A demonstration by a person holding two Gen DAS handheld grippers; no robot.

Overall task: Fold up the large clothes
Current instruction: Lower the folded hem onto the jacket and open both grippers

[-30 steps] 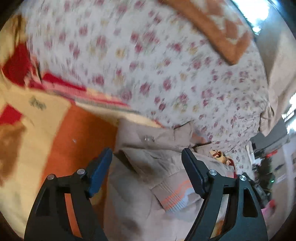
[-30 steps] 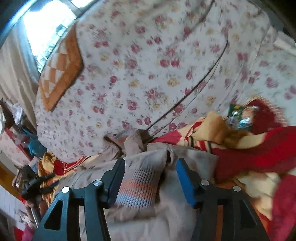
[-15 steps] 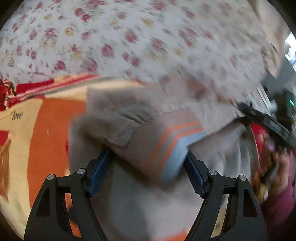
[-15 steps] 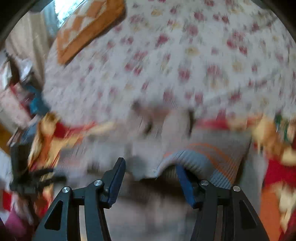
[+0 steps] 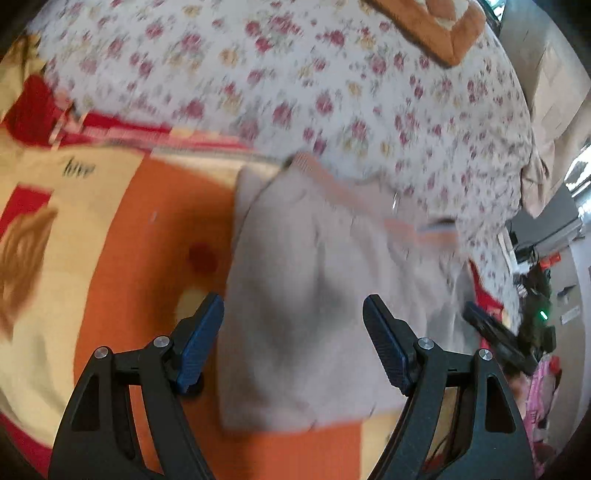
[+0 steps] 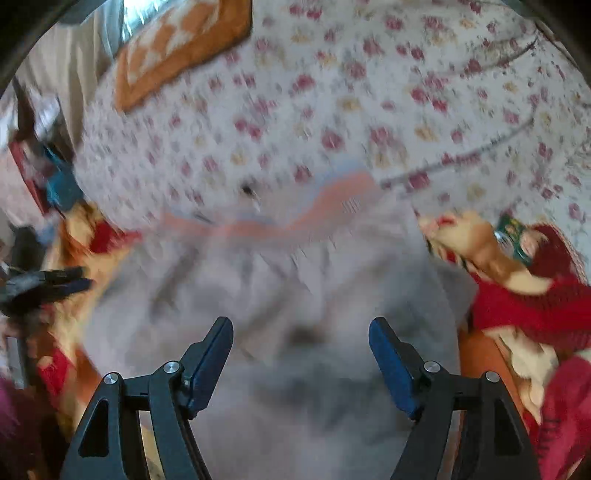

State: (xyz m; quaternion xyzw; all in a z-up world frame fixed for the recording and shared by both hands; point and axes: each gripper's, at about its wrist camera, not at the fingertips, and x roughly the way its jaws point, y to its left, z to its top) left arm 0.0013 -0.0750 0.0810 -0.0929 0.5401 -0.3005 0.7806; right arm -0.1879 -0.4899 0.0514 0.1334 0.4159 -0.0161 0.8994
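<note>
A beige garment (image 5: 314,295) with an orange and blue striped ribbed hem (image 5: 417,229) lies spread on an orange and yellow blanket (image 5: 110,240). My left gripper (image 5: 293,343) is open and empty, just above the garment's near left part. In the right wrist view the same garment (image 6: 295,314) fills the middle, blurred, with its striped hem (image 6: 332,199) at the far edge. My right gripper (image 6: 301,362) is open and empty over the cloth. The other gripper shows at the right edge of the left wrist view (image 5: 498,336).
A white floral bedsheet (image 5: 332,92) covers the bed behind the garment. An orange checked cushion (image 5: 436,26) lies at the far end. Red and yellow bedding (image 6: 535,295) is bunched at the right. Room clutter (image 5: 535,295) stands past the bed's right side.
The striped hem that lay between both grippers' fingers half a second ago now lies flung out at the garment's far edge. Both grippers stand open and have drawn back over the spread cloth.
</note>
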